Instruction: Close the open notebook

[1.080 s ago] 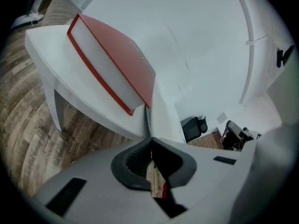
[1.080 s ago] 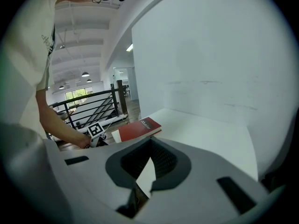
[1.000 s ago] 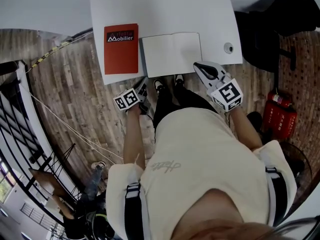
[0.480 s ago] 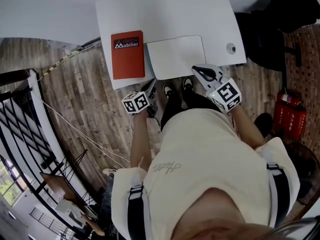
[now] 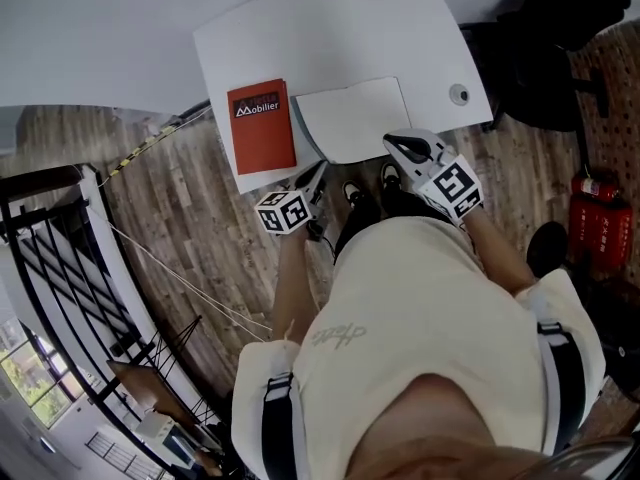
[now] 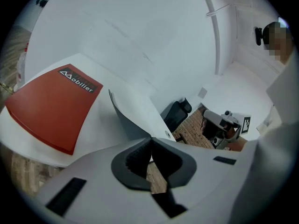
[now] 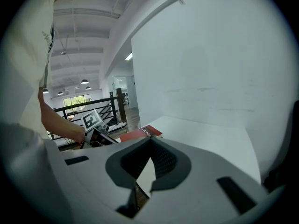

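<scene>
Table (image 5: 330, 28): one notebook (image 5: 356, 118), one booklet (image 5: 262, 126), left tool (image 5: 318, 172), right tool (image 5: 394, 145)

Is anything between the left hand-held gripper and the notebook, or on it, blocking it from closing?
Nothing visible. The left hand-held gripper is shut on the raised page; the red cover is bare. The right hand-held gripper sits over the page's near right corner.

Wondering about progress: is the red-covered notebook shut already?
No, the red notebook cover lies open flat beside its white page on the white table.
</scene>
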The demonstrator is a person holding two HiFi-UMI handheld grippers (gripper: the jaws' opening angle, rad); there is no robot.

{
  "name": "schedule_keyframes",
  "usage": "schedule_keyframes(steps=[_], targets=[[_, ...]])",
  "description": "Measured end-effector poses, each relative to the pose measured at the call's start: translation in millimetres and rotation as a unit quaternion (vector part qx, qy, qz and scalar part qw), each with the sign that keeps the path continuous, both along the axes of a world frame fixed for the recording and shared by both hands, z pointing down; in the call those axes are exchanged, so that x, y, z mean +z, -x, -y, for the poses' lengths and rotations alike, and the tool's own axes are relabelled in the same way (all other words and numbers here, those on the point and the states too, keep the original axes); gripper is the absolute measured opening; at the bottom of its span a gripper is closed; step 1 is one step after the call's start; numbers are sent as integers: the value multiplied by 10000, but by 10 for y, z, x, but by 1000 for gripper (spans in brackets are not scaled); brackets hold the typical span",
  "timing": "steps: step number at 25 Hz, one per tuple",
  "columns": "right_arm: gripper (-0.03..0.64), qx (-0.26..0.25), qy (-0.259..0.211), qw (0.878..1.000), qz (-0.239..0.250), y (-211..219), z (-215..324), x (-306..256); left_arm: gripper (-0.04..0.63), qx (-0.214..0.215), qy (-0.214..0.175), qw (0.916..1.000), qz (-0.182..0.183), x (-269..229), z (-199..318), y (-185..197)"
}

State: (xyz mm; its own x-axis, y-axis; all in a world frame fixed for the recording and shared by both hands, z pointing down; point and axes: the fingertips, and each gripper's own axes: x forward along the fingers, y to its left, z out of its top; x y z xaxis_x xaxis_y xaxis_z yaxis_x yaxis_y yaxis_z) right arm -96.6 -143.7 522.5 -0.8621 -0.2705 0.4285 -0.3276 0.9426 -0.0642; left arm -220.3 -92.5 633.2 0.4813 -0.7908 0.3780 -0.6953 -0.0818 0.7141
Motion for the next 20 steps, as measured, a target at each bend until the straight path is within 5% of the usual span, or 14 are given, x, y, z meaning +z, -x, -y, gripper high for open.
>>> schedule_keyframes(steps=[20], targets=[[3, 854, 308, 9941, 592, -699, 158, -59, 21, 824, -252, 9959, 258, -390, 280, -824]])
